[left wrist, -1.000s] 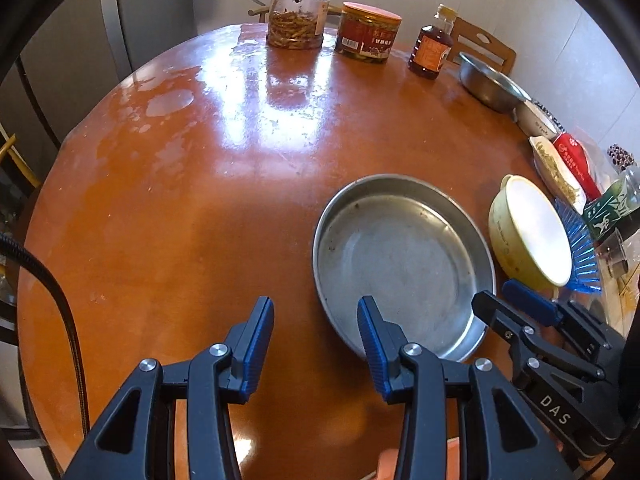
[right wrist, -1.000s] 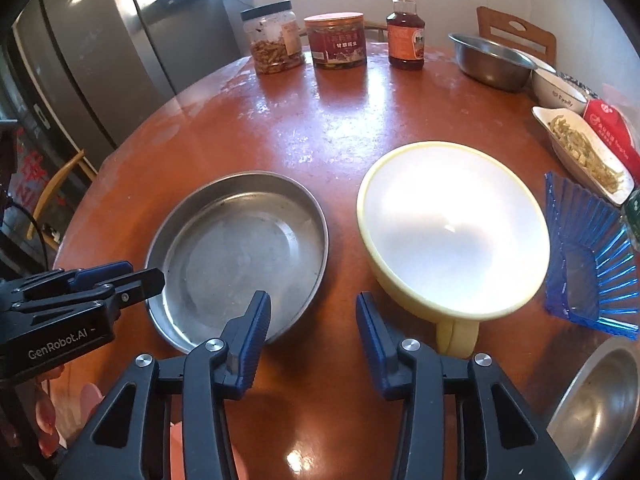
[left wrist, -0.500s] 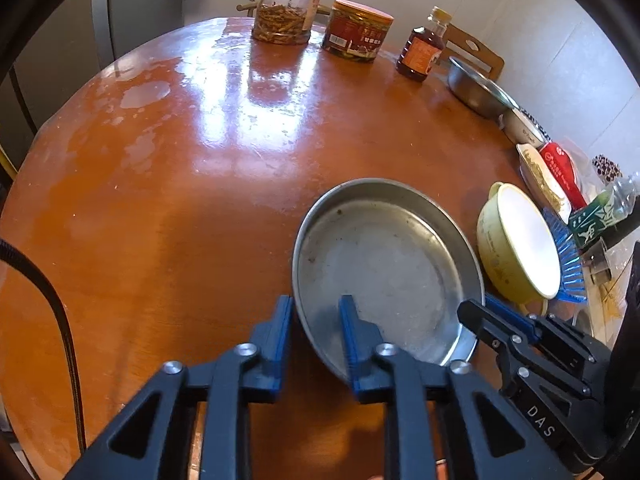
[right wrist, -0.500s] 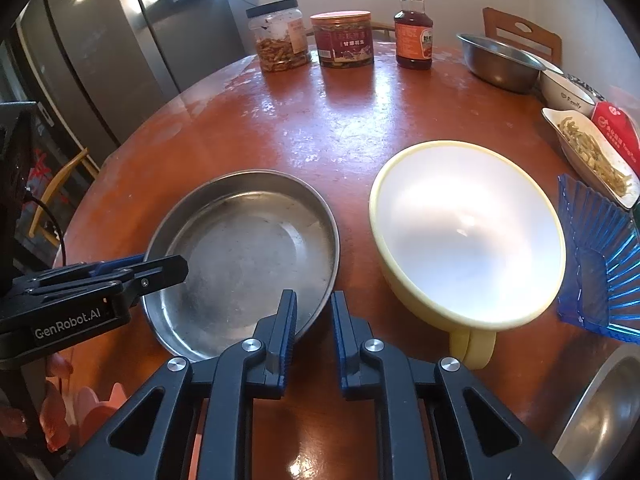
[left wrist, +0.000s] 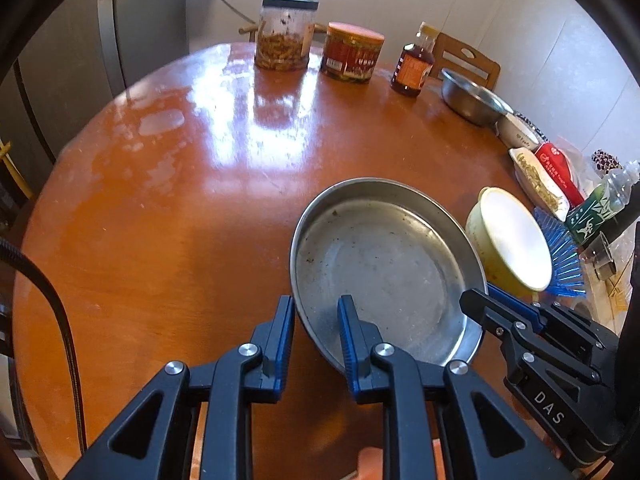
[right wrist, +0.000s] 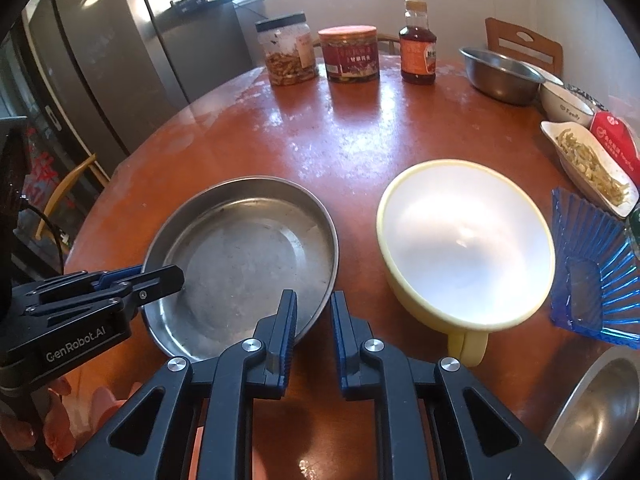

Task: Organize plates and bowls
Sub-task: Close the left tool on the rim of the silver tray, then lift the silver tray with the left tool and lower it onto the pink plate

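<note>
A round steel pan point(left wrist: 384, 264) lies on the red-brown table; it also shows in the right wrist view point(right wrist: 240, 260). My left gripper point(left wrist: 316, 320) is shut on the pan's near left rim, one finger outside, one inside. My right gripper point(right wrist: 314, 312) is shut on the pan's near right rim in the same way. The right gripper shows at the pan's right edge in the left wrist view point(left wrist: 492, 300), and the left gripper at its left edge in the right wrist view point(right wrist: 160, 276). A yellow bowl point(right wrist: 464, 240) with a handle stands just right of the pan.
A blue plastic dish point(right wrist: 588, 276) lies right of the yellow bowl. A steel bowl point(right wrist: 500, 74), a white bowl point(right wrist: 564, 106) and a dish of food point(right wrist: 588, 164) line the right edge. Two jars point(right wrist: 290, 54) and a bottle point(right wrist: 418, 46) stand at the back. Another steel bowl point(right wrist: 600, 412) shows bottom right.
Both grippers were open a second ago and have closed onto the pan's near rim, one on each side. The pan now looks slightly raised and tilted.
</note>
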